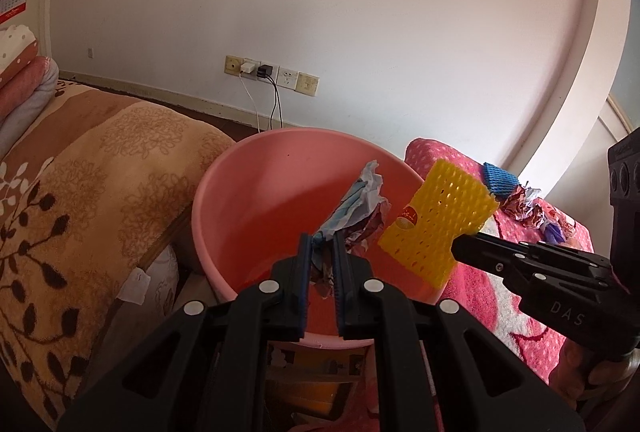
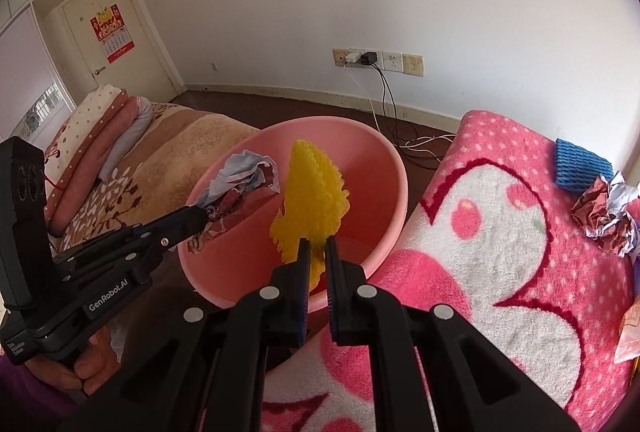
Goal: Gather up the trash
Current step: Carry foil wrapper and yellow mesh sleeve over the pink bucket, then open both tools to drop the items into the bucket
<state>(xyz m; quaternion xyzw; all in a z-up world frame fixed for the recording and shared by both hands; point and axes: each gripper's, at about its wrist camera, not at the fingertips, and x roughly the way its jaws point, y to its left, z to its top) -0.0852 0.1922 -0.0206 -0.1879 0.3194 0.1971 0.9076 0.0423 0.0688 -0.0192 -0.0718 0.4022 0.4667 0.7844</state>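
Note:
A pink plastic basin (image 1: 256, 192) (image 2: 376, 168) stands between two beds. My left gripper (image 1: 324, 238) (image 2: 200, 212) is shut on a crumpled wrapper (image 1: 360, 204) (image 2: 244, 184) and holds it over the basin. My right gripper (image 2: 315, 243) (image 1: 456, 248) is shut on a yellow foam fruit net (image 2: 312, 192) (image 1: 436, 220), held over the basin's right side. On the pink blanket (image 2: 500, 252) (image 1: 480, 288) lie a blue foam net (image 2: 580, 168) (image 1: 498, 178) and a crumpled foil wrapper (image 2: 604, 216) (image 1: 528, 210).
A brown floral bed (image 1: 80, 192) with folded quilts (image 2: 100, 136) lies left of the basin. Chargers and cables (image 2: 380, 92) hang from wall sockets behind it. A pale packet (image 2: 630, 332) lies at the blanket's right edge. A door (image 2: 108, 32) is far left.

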